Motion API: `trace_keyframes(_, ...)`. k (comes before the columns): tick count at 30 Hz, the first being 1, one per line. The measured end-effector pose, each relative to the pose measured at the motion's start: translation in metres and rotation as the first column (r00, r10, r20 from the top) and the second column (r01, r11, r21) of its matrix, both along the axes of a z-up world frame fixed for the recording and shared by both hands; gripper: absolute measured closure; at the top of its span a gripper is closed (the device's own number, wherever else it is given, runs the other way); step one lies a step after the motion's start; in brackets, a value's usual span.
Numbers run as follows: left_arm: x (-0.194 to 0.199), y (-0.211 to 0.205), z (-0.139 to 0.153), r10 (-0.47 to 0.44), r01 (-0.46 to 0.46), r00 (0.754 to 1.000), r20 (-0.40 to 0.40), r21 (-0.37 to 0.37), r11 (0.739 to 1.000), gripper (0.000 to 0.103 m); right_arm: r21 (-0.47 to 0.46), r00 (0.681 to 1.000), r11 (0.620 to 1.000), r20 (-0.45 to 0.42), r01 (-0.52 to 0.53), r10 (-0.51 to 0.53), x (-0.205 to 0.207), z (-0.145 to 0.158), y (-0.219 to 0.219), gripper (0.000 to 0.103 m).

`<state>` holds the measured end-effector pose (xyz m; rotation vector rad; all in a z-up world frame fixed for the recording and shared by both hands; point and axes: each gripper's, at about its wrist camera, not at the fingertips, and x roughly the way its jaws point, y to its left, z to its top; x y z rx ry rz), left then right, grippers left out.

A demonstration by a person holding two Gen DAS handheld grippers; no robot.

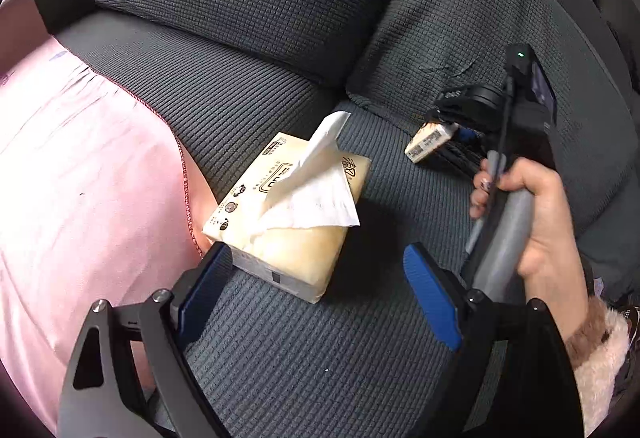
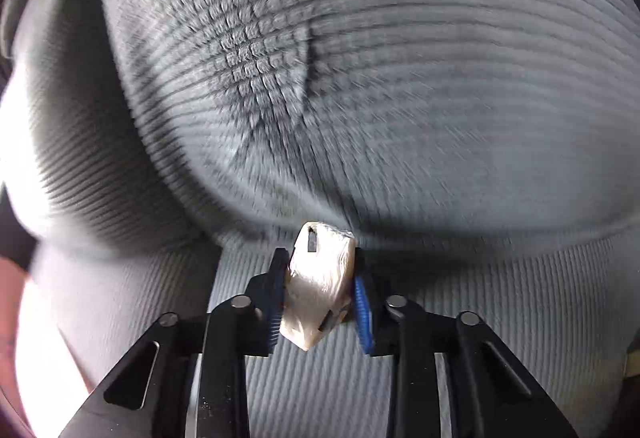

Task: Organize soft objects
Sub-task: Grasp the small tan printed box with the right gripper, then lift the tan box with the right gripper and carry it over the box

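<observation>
The right gripper [image 2: 320, 302] pinches 1 small tissue packet [image 2: 320, 286] beside a grey cushion [image 2: 320, 77]; bare seat lies below. The left gripper [image 1: 316, 278] gapes wide, 1 finger [image 1: 208, 278] touching the tissue pack [image 1: 288, 213] at the pink blanket's [image 1: 80, 177] edge.

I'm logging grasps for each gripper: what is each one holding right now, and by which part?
The right gripper pinches a small tissue pack across its middle. The left gripper is open and holds nothing; one finger sits beside the large tissue pack.

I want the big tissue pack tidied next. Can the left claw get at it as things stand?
Probably yes. The left claw is open, and the tissue pack lies just ahead on the sofa seat, its near corner beside the left pad; nothing lies between them.
</observation>
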<state>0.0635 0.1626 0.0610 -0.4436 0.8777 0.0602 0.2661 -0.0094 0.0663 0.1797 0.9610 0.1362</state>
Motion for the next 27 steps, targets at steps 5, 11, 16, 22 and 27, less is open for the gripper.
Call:
trace_keyframes(5, -0.011, -0.003, -0.002, -0.012, 0.012, 1.000, 0.001, -0.004, 1.000, 0.016, 0.186, 0.996, 0.978, 0.023, -0.091, 0.089, -0.090, 0.024, -0.048, 0.074)
trace_keyframes(11, -0.016, -0.026, -0.010, -0.083, 0.085, 0.996, -0.028, 0.042, 0.996, 0.016, 0.361, 0.979, 0.921, -0.084, -0.145, 0.187, -0.208, 0.004, -0.105, 0.074)
trace_keyframes(16, -0.023, -0.056, -0.019, -0.203, 0.204, 0.977, -0.059, 0.006, 0.979, 0.016, 0.260, 0.975, 0.962, -0.180, -0.081, 0.131, -0.240, -0.017, -0.135, 0.073)
trace_keyframes(22, -0.036, -0.110, -0.032, -0.398, 0.399, 0.911, -0.106, -0.008, 0.917, 0.017, 0.103, 0.984, 0.993, -0.173, 0.050, -0.031, -0.247, -0.011, -0.171, 0.035)
trace_keyframes(27, -0.037, -0.147, -0.044, -0.536, 0.535, 0.837, -0.110, -0.044, 0.844, 0.025, 0.291, 0.981, 0.956, -0.191, 0.039, 0.018, -0.247, -0.017, -0.183, 0.035)
